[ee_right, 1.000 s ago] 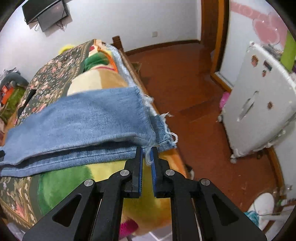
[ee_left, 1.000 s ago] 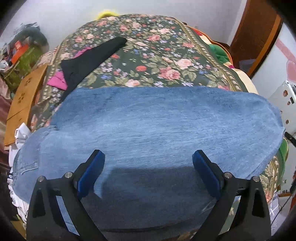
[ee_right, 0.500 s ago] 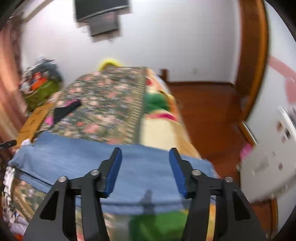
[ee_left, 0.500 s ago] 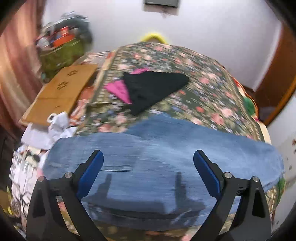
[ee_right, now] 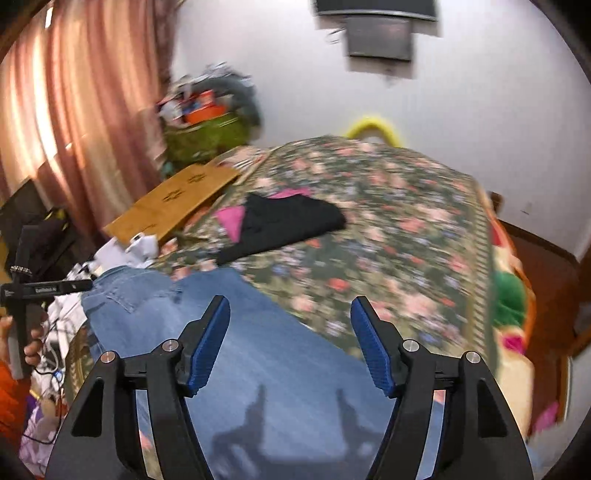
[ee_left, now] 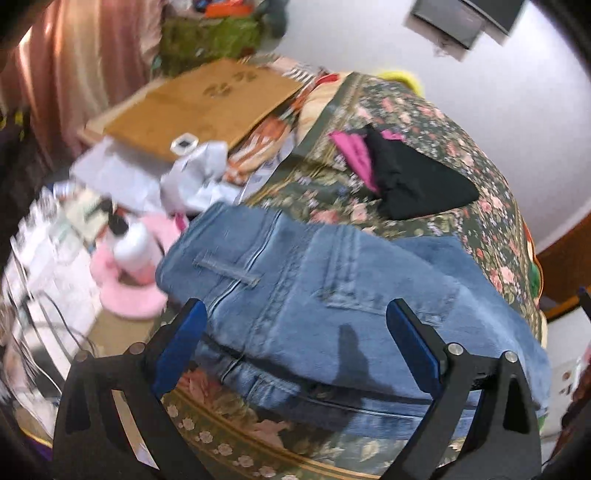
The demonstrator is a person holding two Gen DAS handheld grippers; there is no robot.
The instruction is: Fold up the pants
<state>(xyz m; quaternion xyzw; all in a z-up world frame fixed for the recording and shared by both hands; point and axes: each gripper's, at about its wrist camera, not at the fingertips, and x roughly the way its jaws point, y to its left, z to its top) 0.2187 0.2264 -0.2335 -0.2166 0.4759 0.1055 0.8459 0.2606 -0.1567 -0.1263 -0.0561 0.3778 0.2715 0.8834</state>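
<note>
While both claws hang above the bed with nothing between their blue pads, the jeans [ee_left: 332, 295] lie folded on the floral bedspread [ee_left: 443, 129] near its front edge. Seen from the left wrist, the left claw [ee_left: 295, 347] is spread wide and released, its two fingers framing the waist end of the jeans, where a belt loop, a seam and a back pocket show; a lower layer of denim pokes out beneath the top layer at the near edge. From the right wrist, the right claw [ee_right: 290, 339] is likewise released, fingers apart, over the long blue stretch of the jeans [ee_right: 258, 350], and the shadows of its fingers fall on the cloth below. Whether either claw's tips touch the denim is hard to say, as both views are blurred.

Farther back on the bedspread [ee_right: 388, 221] lies a black garment [ee_right: 288, 221] with a pink cloth [ee_right: 231, 221] partly under it, well apart from the jeans. Beside the bed, on the left, sit a brown cardboard sheet [ee_left: 199, 107], white papers [ee_left: 122, 177], a white bottle [ee_left: 131, 251] on something fluffy and pink, and a pile of clutter by a pink curtain [ee_right: 55, 129]. A dark screen [ee_right: 376, 29] hangs on the white wall.
</note>
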